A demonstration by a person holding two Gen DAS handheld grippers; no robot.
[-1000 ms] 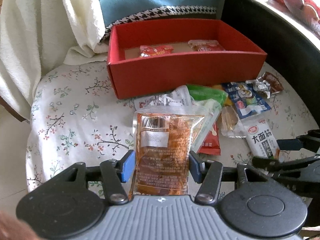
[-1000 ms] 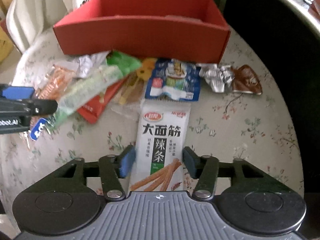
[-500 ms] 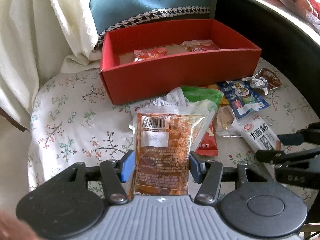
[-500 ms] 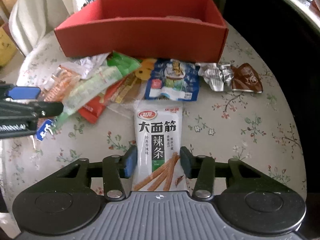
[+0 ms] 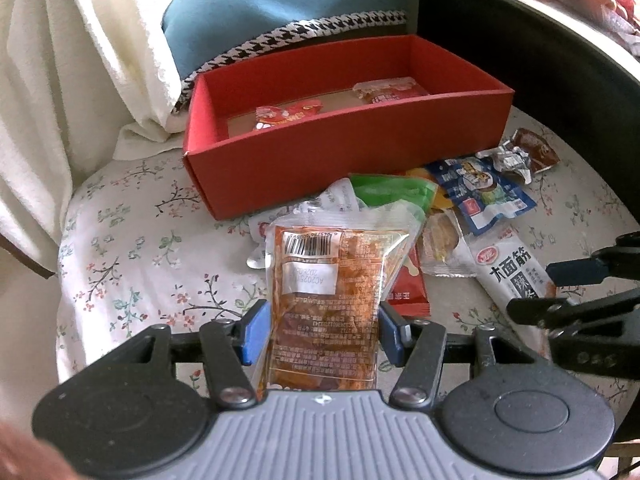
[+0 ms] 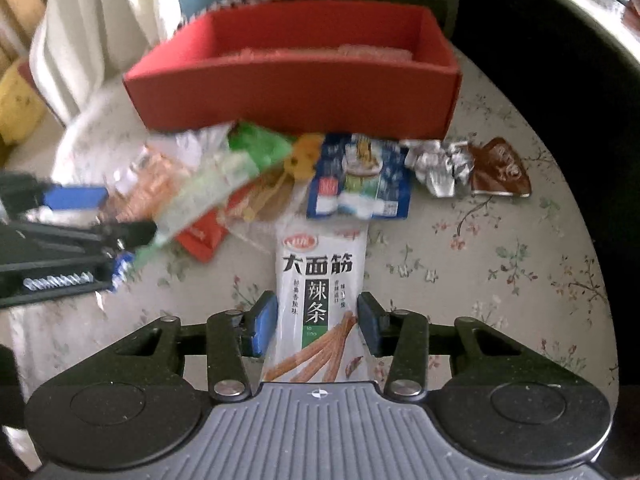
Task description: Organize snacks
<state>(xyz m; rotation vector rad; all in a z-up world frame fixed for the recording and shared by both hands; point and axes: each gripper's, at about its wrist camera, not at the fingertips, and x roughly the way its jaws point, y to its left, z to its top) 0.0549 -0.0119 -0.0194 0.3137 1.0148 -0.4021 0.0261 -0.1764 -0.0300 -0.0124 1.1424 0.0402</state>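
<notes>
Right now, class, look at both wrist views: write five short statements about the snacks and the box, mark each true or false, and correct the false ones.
1. The left gripper holds an orange packet. True.
2. The red box holds no snacks. False: two red packets lie inside.
3. The right gripper has its fingers either side of the white packet. True.
4. The blue packet lies inside the box. False: it lies on the floral cloth in front.
5. The box has a lid on. False: it is open.

Your right tool (image 6: 317,330) clamped the white spicy-strip packet (image 6: 320,280), its blue pads touching both edges. Beyond it, loose snacks lay before the red box (image 6: 296,88); the left side blurred.
</notes>
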